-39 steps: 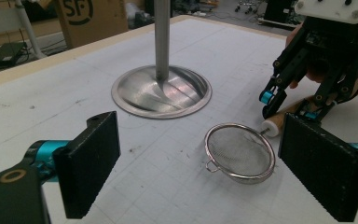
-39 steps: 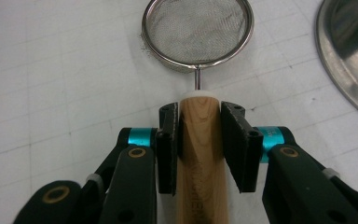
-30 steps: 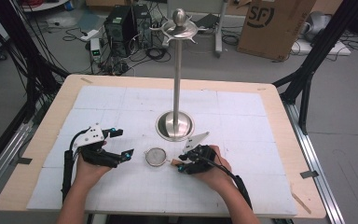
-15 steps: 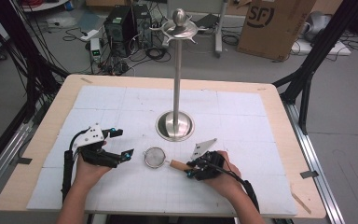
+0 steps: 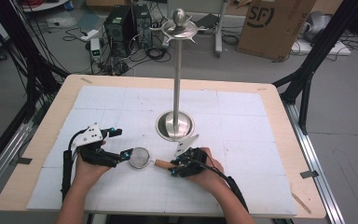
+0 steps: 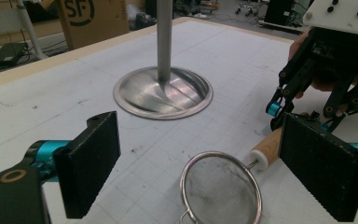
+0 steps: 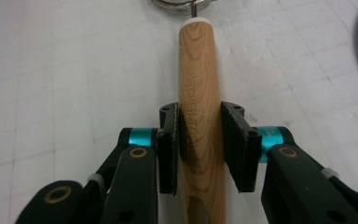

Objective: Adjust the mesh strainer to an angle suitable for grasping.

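Note:
A small wire-mesh strainer (image 5: 140, 157) with a wooden handle (image 5: 161, 164) lies on the white mat in front of a tall metal stand (image 5: 175, 125). My right gripper (image 5: 173, 167) is shut on that handle, and in the right gripper view (image 7: 200, 140) both pads press the wood (image 7: 196, 79) from either side. My left gripper (image 5: 121, 143) is open just left of the strainer bowl. In the left gripper view its open pads (image 6: 92, 161) flank the mesh bowl (image 6: 221, 189), with the right gripper (image 6: 282, 109) and the stand's base (image 6: 163, 93) beyond.
The stand's round steel base sits mid-table, its pole rising to a hook ring and ball at the top (image 5: 180, 25). The white gridded mat (image 5: 242, 116) covers a wooden table. Behind the table are a cardboard box (image 5: 272, 23), computers and cables.
My right gripper drew back to the right along the handle, then came left again, and the strainer has shifted left toward the left gripper. The left gripper has stayed put.

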Action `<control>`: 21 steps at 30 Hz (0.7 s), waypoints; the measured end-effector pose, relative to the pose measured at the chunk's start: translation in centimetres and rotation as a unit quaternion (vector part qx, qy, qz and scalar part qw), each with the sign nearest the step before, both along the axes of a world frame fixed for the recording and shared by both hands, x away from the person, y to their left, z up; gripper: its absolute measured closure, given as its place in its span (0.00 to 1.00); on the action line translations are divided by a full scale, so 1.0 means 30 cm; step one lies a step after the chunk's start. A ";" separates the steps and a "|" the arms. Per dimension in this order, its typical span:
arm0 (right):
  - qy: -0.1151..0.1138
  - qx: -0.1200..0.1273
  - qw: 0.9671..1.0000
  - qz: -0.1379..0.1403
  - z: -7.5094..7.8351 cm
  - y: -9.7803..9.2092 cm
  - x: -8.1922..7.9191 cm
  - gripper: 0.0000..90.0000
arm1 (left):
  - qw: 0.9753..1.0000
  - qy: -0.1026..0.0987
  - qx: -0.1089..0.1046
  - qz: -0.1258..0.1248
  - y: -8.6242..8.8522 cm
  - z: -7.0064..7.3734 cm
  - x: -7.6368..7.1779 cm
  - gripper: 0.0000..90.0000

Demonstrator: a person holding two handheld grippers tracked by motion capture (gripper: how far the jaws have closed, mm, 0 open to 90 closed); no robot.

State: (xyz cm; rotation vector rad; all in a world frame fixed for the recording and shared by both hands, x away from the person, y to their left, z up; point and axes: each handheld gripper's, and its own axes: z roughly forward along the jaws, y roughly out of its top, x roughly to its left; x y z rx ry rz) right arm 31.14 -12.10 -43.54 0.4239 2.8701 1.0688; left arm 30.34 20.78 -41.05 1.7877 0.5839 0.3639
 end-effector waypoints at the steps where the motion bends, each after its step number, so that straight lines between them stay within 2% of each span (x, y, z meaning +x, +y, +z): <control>1: 0.003 0.001 1.000 0.002 -0.001 0.012 0.001 0.76 | 1.000 0.000 -0.001 0.000 0.000 0.000 0.000 0.15; 7: -0.004 -0.001 1.000 0.018 -0.002 0.067 -0.002 0.76 | 1.000 0.001 0.001 -0.001 0.000 -0.001 0.001 0.15; 9: -0.005 -0.002 1.000 0.017 -0.002 0.067 -0.003 0.71 | 1.000 0.001 0.000 -0.001 0.001 -0.001 0.001 0.15; 11: -0.016 -0.003 1.000 -0.002 -0.002 0.062 -0.003 0.62 | 1.000 0.001 0.000 -0.001 0.001 -0.001 0.002 0.15; 13: -0.021 -0.005 1.000 -0.016 0.000 0.054 -0.002 0.58 | 1.000 0.001 0.000 -0.001 0.002 -0.002 0.002 0.15; 14: -0.021 -0.005 1.000 -0.016 0.000 0.054 -0.002 0.58 | 1.000 0.003 -0.001 0.000 0.001 -0.002 0.002 0.15; 21: -0.034 -0.011 0.997 -0.063 0.004 0.018 0.029 0.58 | 1.000 0.005 0.001 0.000 0.002 -0.004 0.003 0.15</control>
